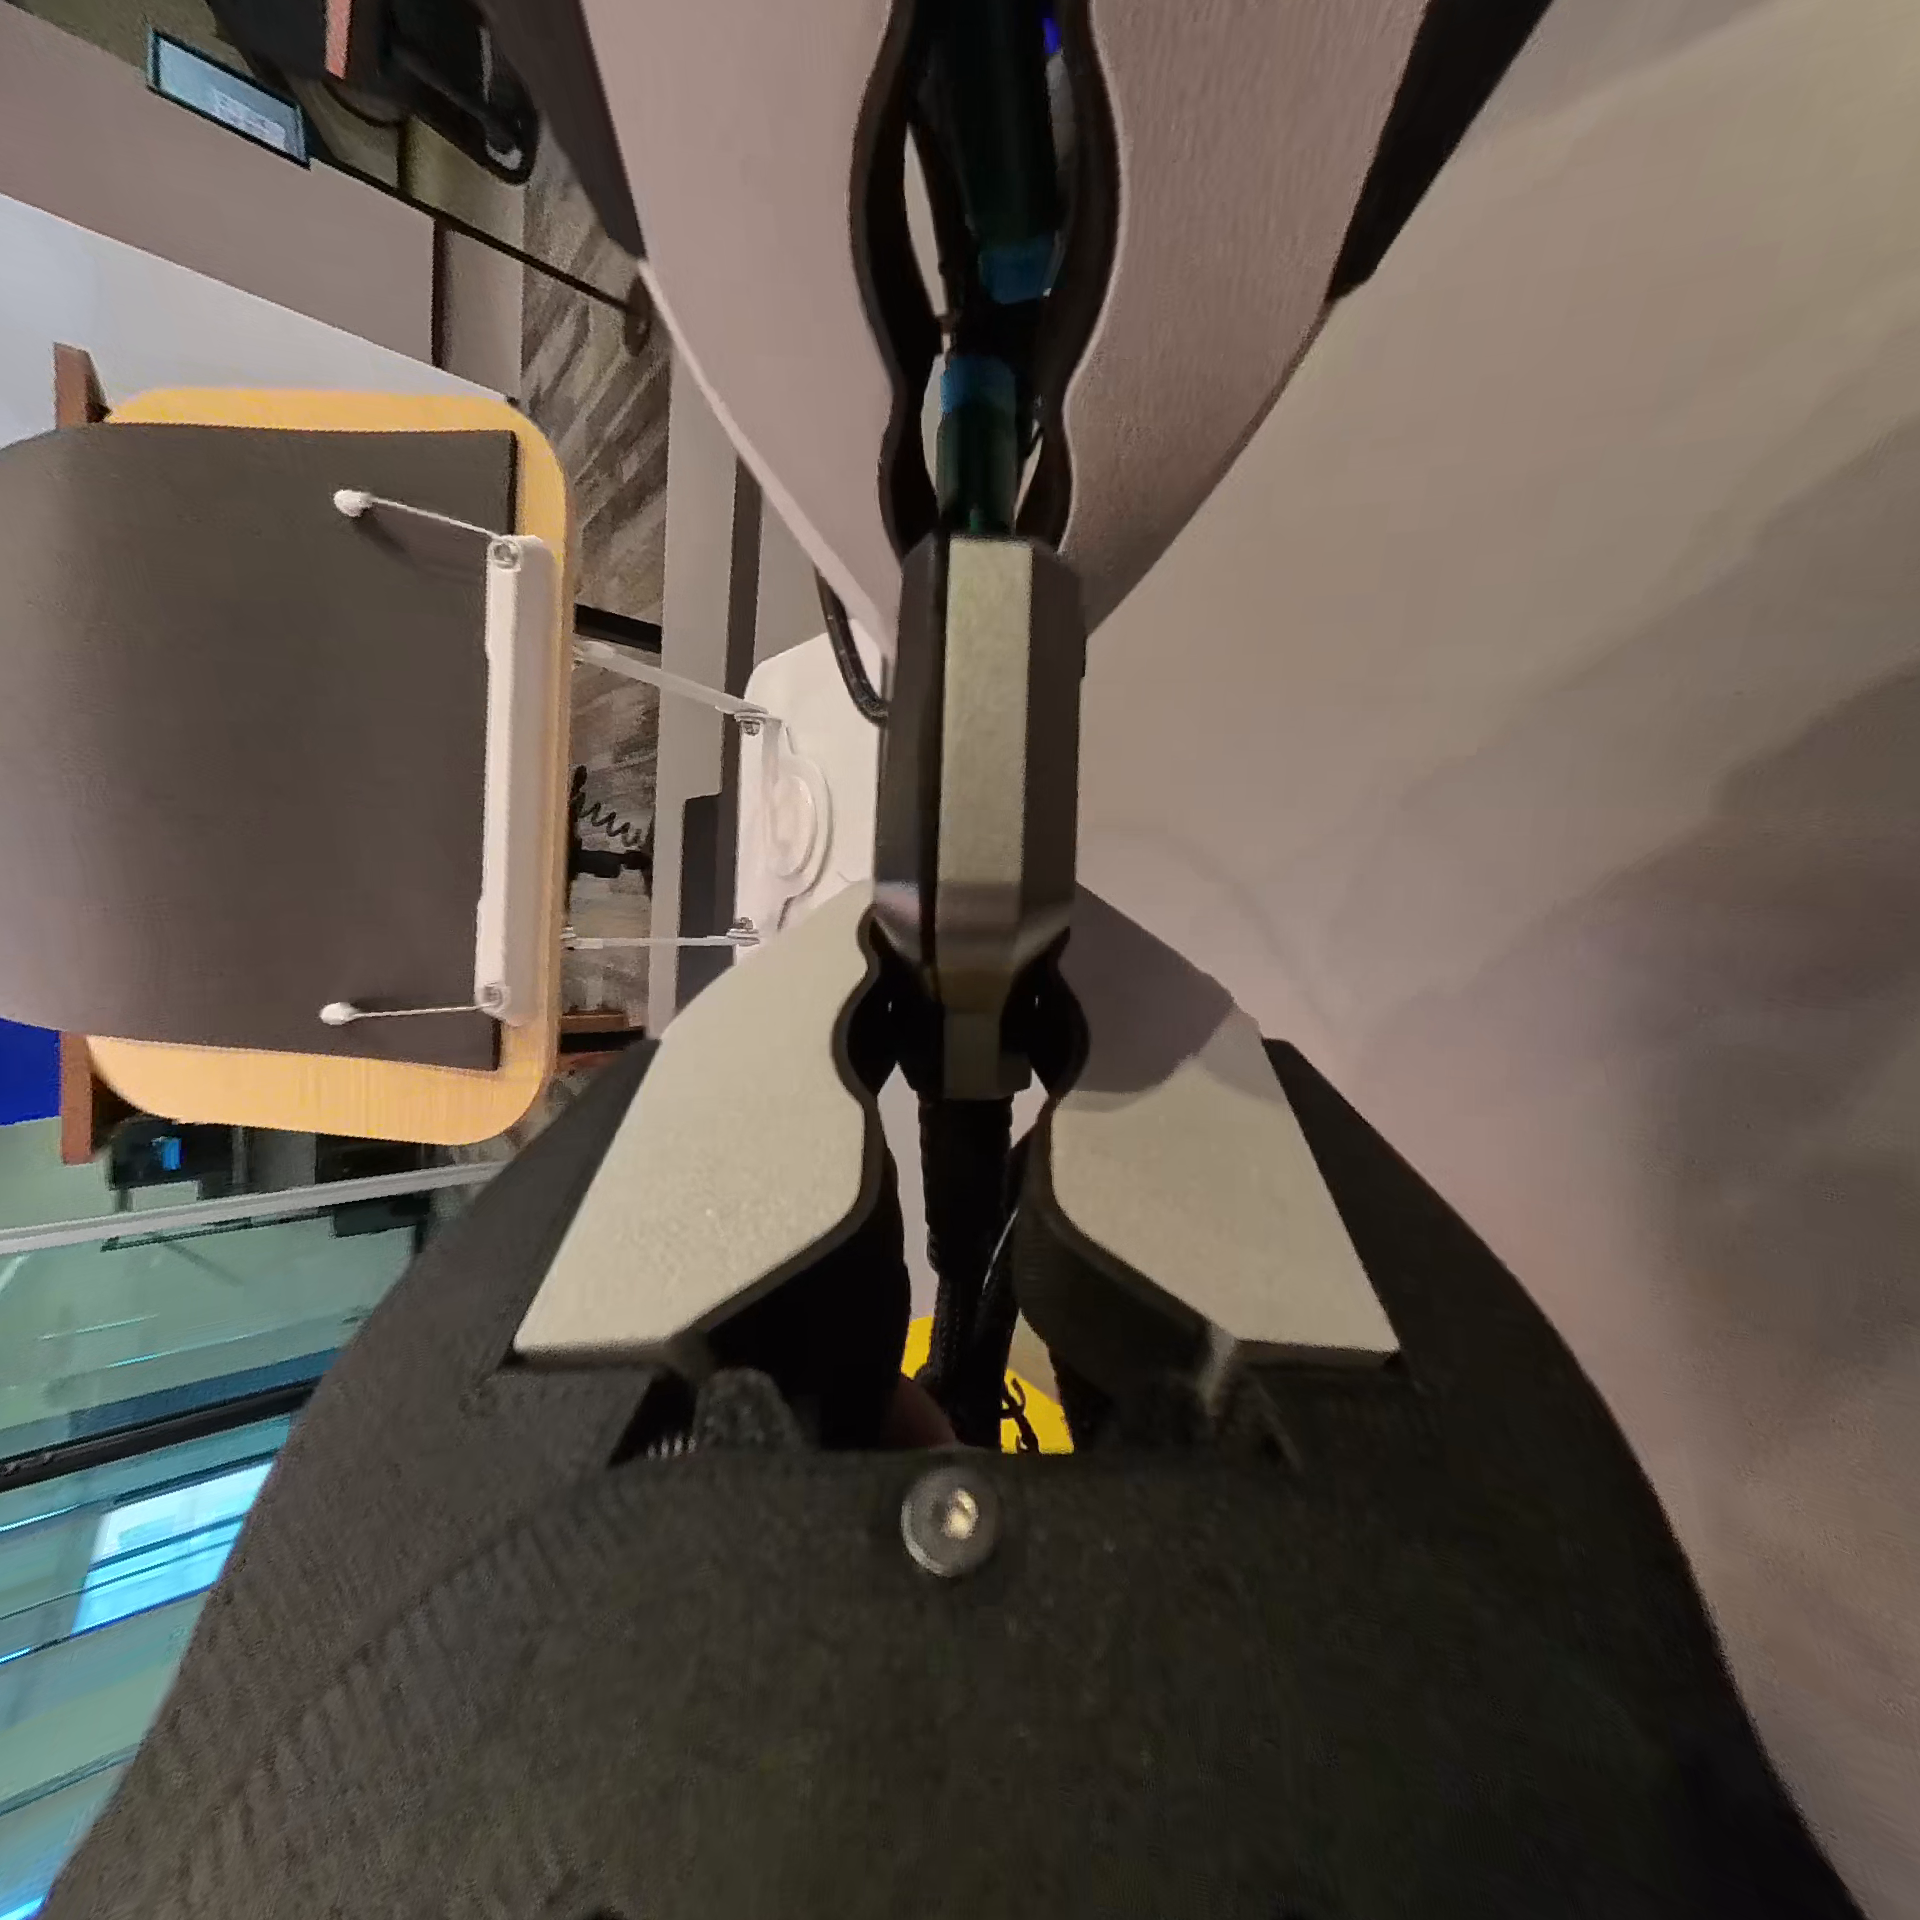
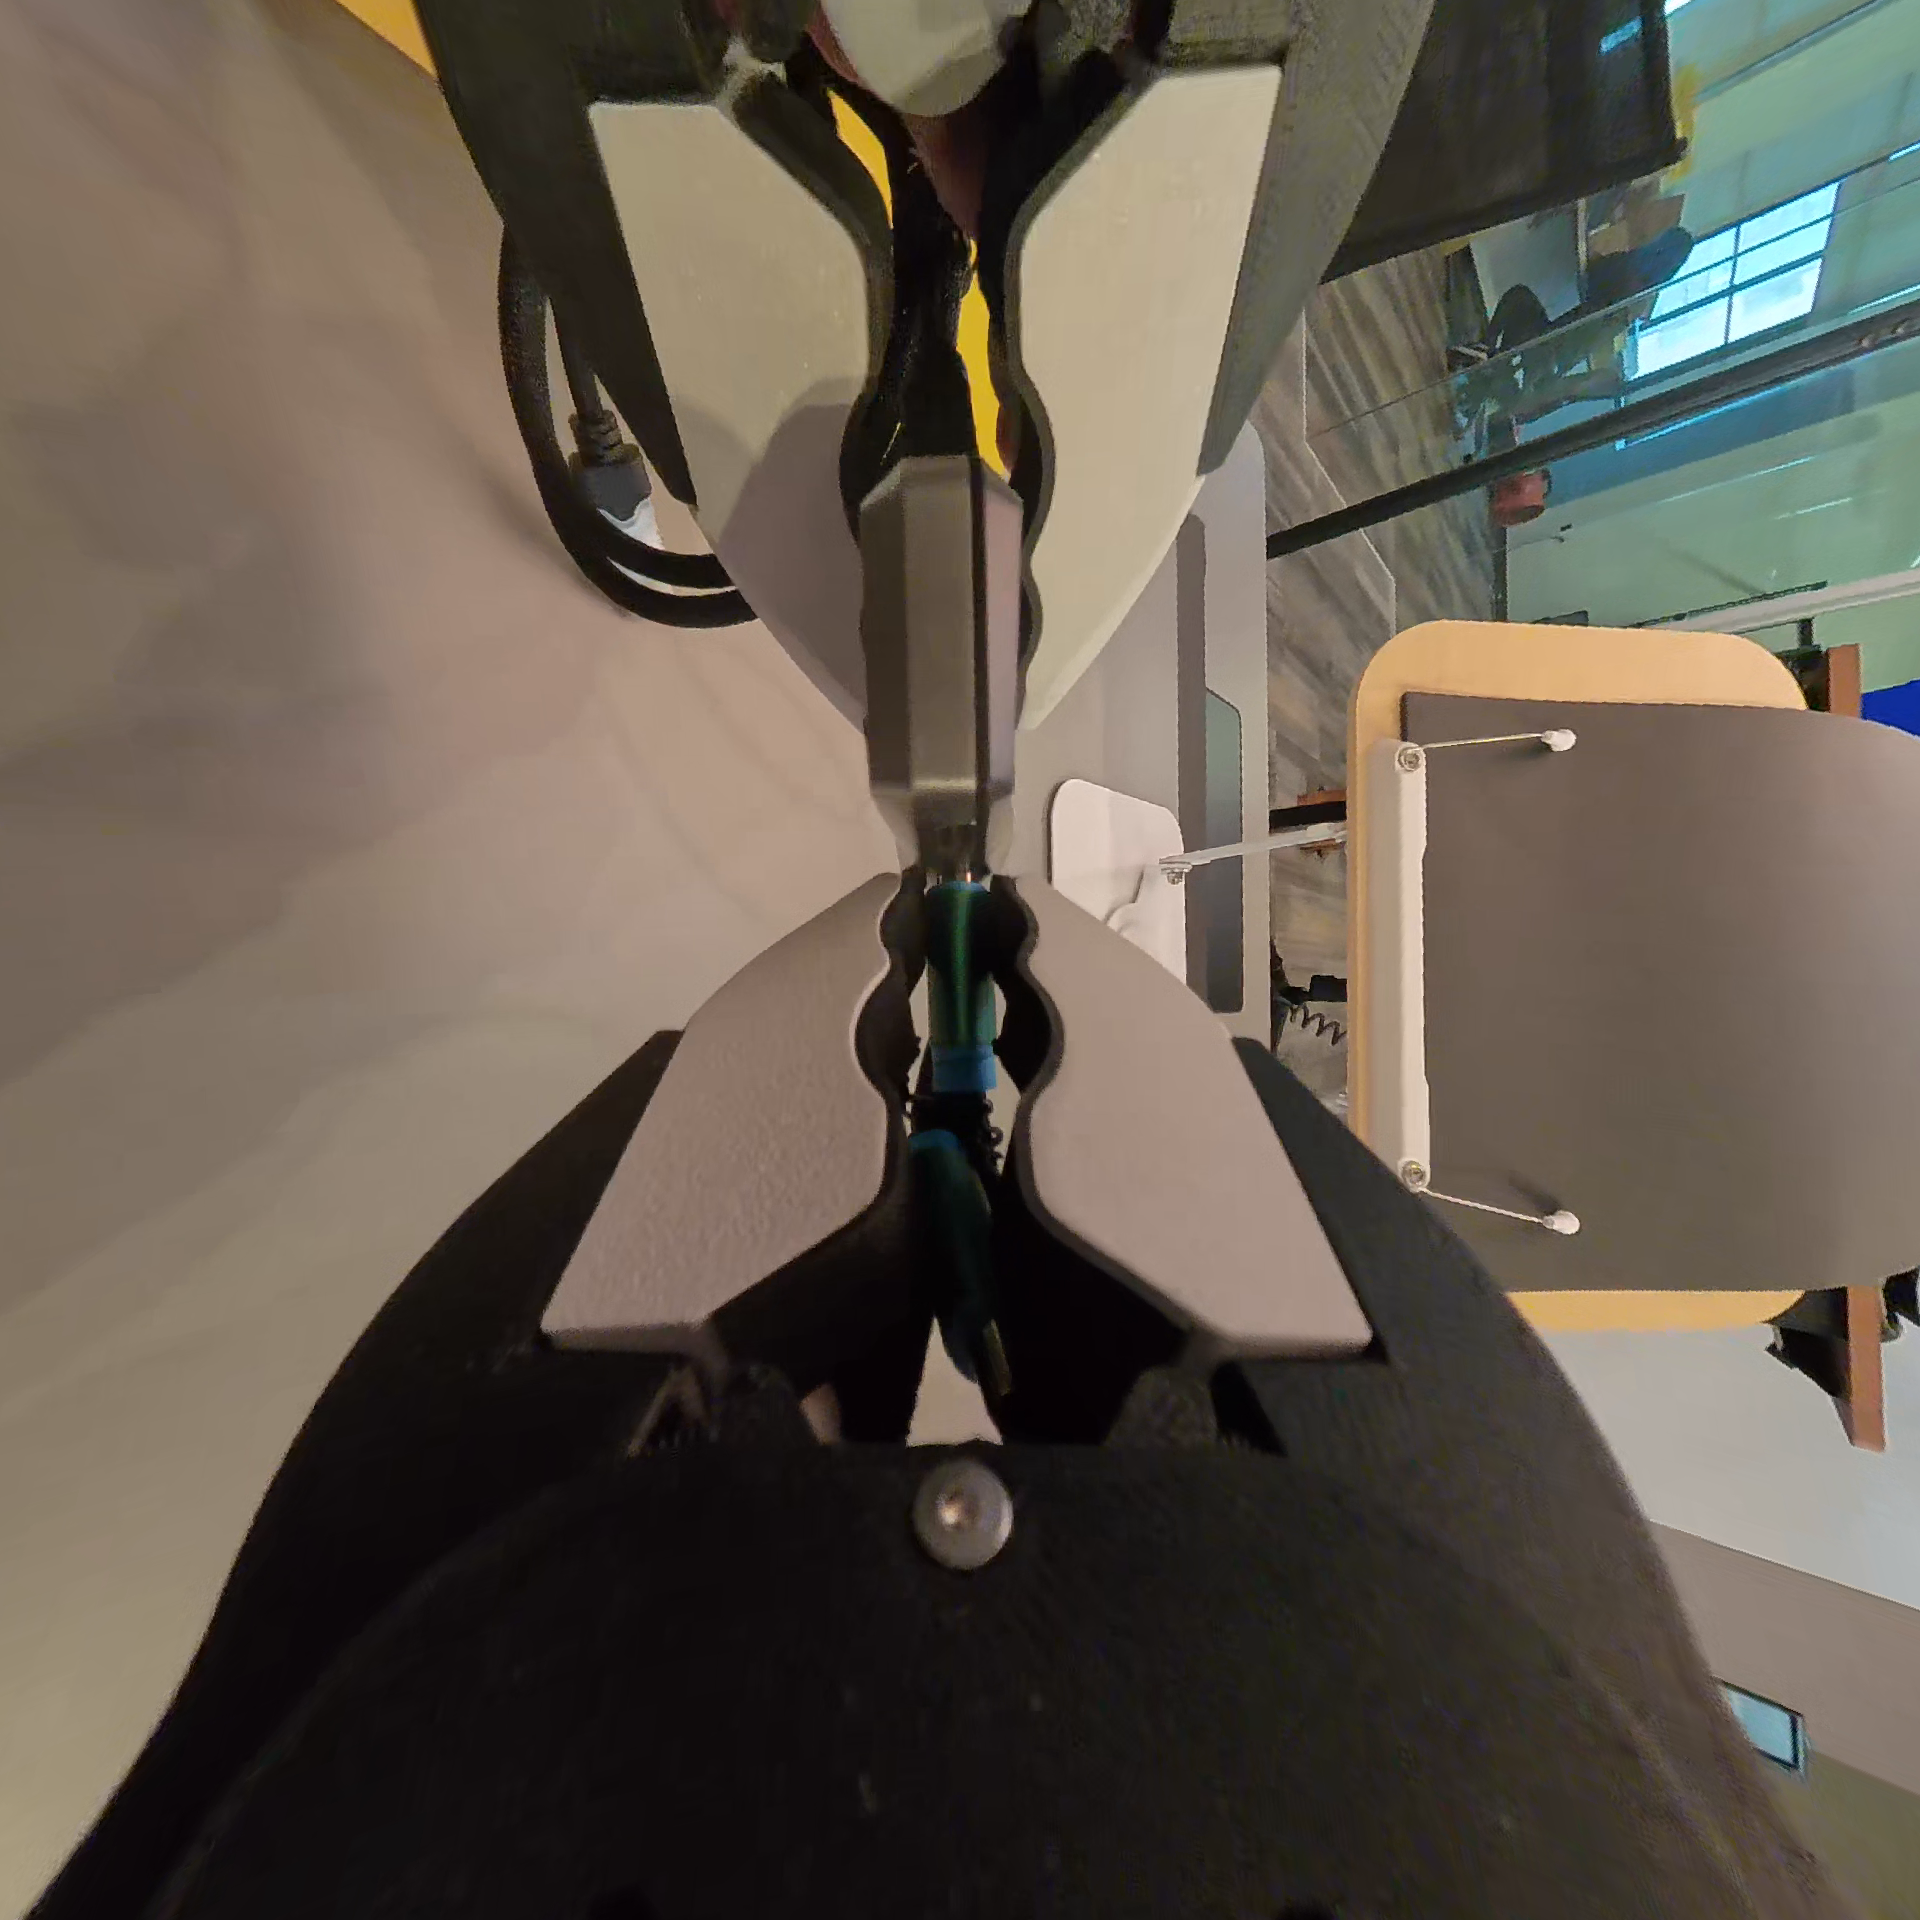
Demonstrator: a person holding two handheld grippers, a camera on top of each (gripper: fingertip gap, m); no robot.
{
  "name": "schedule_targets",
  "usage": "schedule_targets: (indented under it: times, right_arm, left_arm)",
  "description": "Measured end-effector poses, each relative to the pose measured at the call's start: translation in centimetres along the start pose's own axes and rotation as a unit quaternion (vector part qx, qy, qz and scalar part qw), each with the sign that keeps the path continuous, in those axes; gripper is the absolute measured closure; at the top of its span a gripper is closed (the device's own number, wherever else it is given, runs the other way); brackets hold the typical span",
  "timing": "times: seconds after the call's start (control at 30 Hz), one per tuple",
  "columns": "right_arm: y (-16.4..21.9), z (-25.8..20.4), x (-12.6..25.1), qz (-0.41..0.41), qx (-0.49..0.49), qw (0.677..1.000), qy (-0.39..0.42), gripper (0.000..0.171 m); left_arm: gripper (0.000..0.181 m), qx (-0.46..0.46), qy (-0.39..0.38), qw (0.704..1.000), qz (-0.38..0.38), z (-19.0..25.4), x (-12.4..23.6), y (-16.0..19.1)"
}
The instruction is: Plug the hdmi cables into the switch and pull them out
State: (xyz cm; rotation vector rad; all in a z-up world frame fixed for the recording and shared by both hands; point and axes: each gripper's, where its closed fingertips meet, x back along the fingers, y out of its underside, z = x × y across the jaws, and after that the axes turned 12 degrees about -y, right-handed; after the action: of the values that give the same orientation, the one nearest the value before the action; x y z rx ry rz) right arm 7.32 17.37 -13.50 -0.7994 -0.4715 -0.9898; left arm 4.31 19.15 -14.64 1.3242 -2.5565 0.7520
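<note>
My left gripper (image 1: pixel 961 1003) is shut on the cable end of a grey metal HDMI switch (image 1: pixel 977 769), and a black braided cable (image 1: pixel 961 1226) runs back between its fingers. My right gripper (image 2: pixel 956 914) is shut on a green HDMI plug (image 2: pixel 956 966) with a blue collar. The two grippers face each other in line above a white table (image 2: pixel 312 727). The plug's tip meets the switch (image 2: pixel 930 644) at its port, with a sliver of metal showing between them. The green plug (image 1: pixel 977 468) also shows in the left wrist view, beyond the switch.
A second black cable with a grey plug (image 2: pixel 613 488) lies looped on the table beside the left gripper. A wood-edged chair with a dark grey pad (image 1: pixel 260 727) stands beyond the table edge, along with a white bracket (image 2: pixel 1117 862). A glass wall lies farther off. The grippers' ends are close to 4 cm from one another.
</note>
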Motion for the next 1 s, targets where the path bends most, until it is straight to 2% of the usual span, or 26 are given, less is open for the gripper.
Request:
schedule_targets:
  times: [0.1, 0.27, 0.47, 0.5, 0.53, 0.57, 0.6, 0.63, 0.7, 0.77, 0.87, 0.93, 1.0]
  right_arm:
    - [0.1, -0.1, 0.0, -0.009, -0.001, 1.000, -0.006, 0.159]
    - [0.4, -0.1, 0.3, 0.021, -0.018, 0.999, -0.018, 0.159]
    - [1.0, 0.1, 0.3, -0.052, -0.008, 0.999, -0.005, 0.160]
    - [3.0, 0.4, 0.7, -0.091, -0.012, 0.996, 0.004, 0.160]
    - [5.6, 0.9, 1.5, -0.109, -0.039, 0.993, 0.012, 0.160]
    - [6.8, 1.4, 2.6, -0.083, -0.073, 0.994, 0.018, 0.160]
    - [6.3, 1.8, 3.6, -0.040, -0.090, 0.995, 0.023, 0.160]
    - [5.2, 2.1, 4.1, -0.018, -0.090, 0.996, 0.022, 0.160]
    - [4.9, 2.6, 4.2, -0.039, -0.090, 0.995, 0.016, 0.160]
    - [5.7, 3.2, 5.5, -0.023, -0.114, 0.993, 0.027, 0.160]
    - [8.4, 4.8, 10.1, 0.001, -0.176, 0.981, 0.076, 0.160]
    - [11.2, 5.4, 13.5, 0.003, -0.234, 0.966, 0.106, 0.161]
    - [15.3, 5.3, 16.3, -0.029, -0.290, 0.947, 0.137, 0.161]
  left_arm:
    - [0.158, 0.015, 0.012, 1.000, 0.008, 0.3, -0.1, 0.0]
    - [0.158, 0.034, 0.019, 0.999, 0.015, 0.3, -0.1, -0.5]
    - [0.159, 0.018, 0.006, 1.000, -0.009, 0.2, -0.2, -0.1]
    - [0.158, 0.014, -0.007, 0.999, -0.038, -0.4, -0.2, 1.3]
    - [0.158, 0.012, -0.035, 0.997, -0.070, -2.0, -0.2, 3.7]
    - [0.158, 0.054, -0.034, 0.995, -0.075, -3.3, 0.3, 5.2]
    - [0.159, 0.088, -0.026, 0.995, -0.043, -4.4, 1.2, 4.5]
    - [0.159, 0.078, -0.035, 0.996, -0.026, -5.3, 1.9, 2.9]
    - [0.159, 0.041, -0.034, 0.999, 0.005, -4.8, 2.3, -0.2]
    - [0.159, 0.010, -0.036, 0.999, -0.014, -3.6, 1.6, 0.7]
    - [0.159, 0.024, -0.039, 0.998, -0.041, -3.7, 0.8, 3.2]
    - [0.159, 0.034, -0.038, 0.998, -0.031, -4.1, 1.1, 2.8]
    - [0.159, 0.036, -0.055, 0.997, -0.036, -4.8, 1.2, 2.9]
